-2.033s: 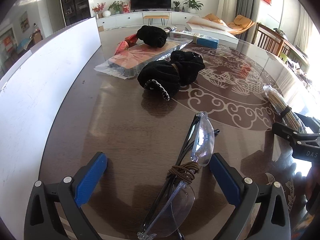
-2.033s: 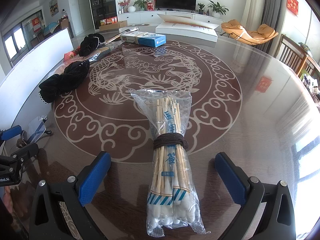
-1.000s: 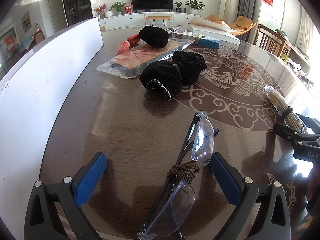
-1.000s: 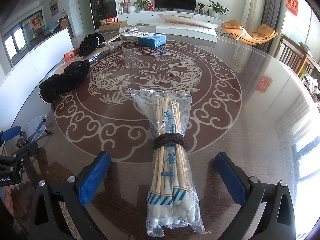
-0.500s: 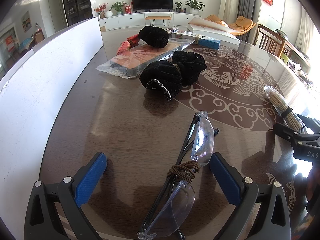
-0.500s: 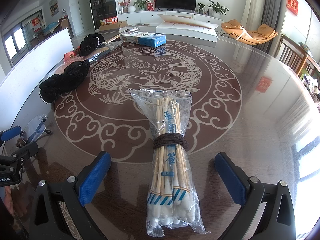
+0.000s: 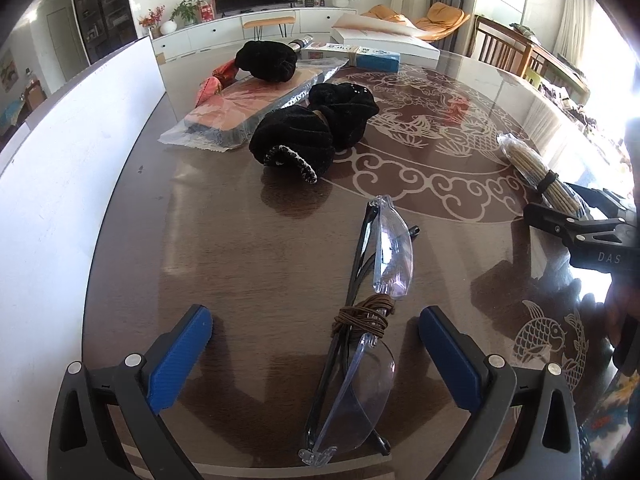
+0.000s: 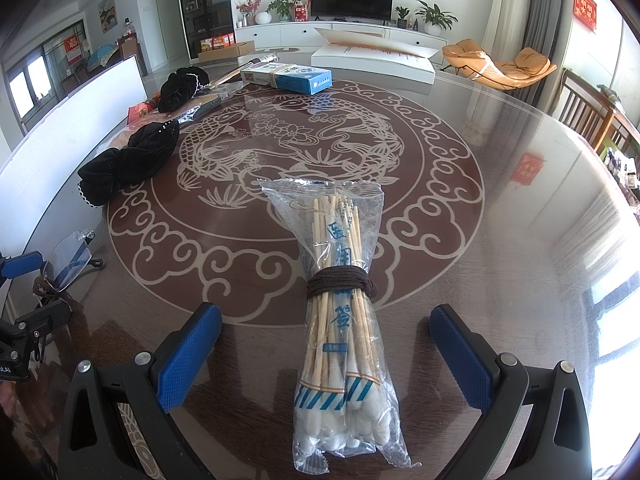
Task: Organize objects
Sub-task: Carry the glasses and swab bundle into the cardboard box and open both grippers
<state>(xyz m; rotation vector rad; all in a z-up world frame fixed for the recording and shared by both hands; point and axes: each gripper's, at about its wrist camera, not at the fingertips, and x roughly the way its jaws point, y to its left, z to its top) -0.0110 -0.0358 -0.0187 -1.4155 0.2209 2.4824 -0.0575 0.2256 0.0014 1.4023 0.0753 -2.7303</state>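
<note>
On the table [image 8: 520,240], swabs [image 8: 344,308] lie lengthwise between the wide-open right gripper [image 8: 326,344]; glasses [image 7: 372,292] likewise inside the open left gripper [image 7: 316,340].

Both wrist views low, close, facing across the round table [image 7: 248,280], overlapping centrally

The orange packet [image 7: 244,114] lies partly hidden under black cloth bundles [image 7: 316,128]; its print is unreadable.
</note>
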